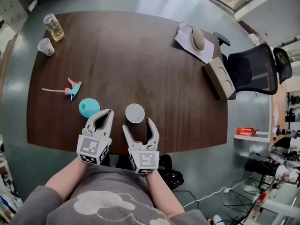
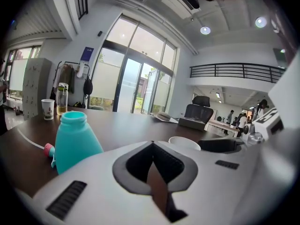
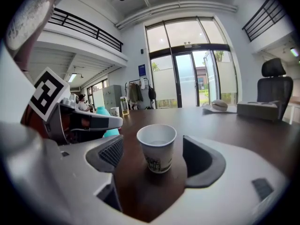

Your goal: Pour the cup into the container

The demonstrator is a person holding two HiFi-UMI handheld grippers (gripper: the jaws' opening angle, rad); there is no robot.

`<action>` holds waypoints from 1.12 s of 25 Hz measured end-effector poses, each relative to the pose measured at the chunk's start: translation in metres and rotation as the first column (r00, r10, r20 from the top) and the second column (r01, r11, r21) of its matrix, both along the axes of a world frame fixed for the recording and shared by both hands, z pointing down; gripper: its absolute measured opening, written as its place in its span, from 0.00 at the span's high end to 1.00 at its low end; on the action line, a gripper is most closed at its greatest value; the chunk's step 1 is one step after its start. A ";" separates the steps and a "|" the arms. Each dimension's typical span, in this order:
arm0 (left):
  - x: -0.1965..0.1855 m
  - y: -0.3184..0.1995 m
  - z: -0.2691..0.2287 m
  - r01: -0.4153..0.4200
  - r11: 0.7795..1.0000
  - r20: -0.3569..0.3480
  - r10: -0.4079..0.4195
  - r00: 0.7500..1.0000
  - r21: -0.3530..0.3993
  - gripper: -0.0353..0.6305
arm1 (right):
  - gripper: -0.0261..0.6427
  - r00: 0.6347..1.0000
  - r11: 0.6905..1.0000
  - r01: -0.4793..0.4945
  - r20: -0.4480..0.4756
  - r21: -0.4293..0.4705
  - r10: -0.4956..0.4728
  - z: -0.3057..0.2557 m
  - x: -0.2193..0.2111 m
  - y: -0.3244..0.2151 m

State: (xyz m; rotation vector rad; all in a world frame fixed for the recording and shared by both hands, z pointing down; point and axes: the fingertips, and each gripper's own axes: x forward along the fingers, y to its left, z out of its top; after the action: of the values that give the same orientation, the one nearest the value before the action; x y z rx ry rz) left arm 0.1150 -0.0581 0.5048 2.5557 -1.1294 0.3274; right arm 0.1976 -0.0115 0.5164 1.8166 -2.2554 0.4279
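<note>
A white paper cup [image 1: 135,113] stands upright on the dark wooden table [image 1: 140,60] near its front edge. My right gripper [image 1: 138,124] is open just behind it. In the right gripper view the cup [image 3: 157,146] sits between the spread jaws, and neither pad touches it. A teal bottle-shaped container [image 1: 89,107] with an open neck stands to the cup's left. My left gripper [image 1: 108,111] is shut and empty, its tips beside the container [image 2: 75,142]; the cup's rim [image 2: 184,143] shows just past those tips [image 2: 151,144].
At the far left stand a glass bottle of yellow liquid [image 1: 54,27] and a second paper cup [image 1: 46,46]. A pink and teal tool with a cord [image 1: 70,89] lies left of the container. A cardboard box [image 1: 219,78], a mouse [image 1: 198,38] and an office chair [image 1: 255,69] are at the right.
</note>
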 end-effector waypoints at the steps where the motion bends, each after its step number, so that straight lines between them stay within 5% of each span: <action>1: 0.002 -0.001 0.002 0.002 1.000 0.005 -0.002 1.000 -0.005 0.94 | 0.41 1.000 1.000 0.008 0.003 -0.022 -0.008 0.005 0.000 -0.001; 6: 0.007 -0.006 0.010 0.010 1.000 0.023 -0.010 1.000 -0.018 0.94 | 0.41 1.000 0.996 0.024 0.017 -0.084 -0.022 0.023 0.000 -0.010; 28: 0.011 -0.018 0.019 0.055 0.998 0.041 -0.053 0.998 -0.042 0.94 | 0.41 0.994 0.991 0.099 -0.044 -0.091 -0.103 0.041 -0.005 -0.046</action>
State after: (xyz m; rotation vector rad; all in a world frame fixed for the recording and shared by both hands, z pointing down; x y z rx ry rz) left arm 0.1256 -0.0764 0.5243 2.4866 -1.1906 0.3862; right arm 0.1929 -0.0571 0.5574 1.6442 -2.2461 0.4532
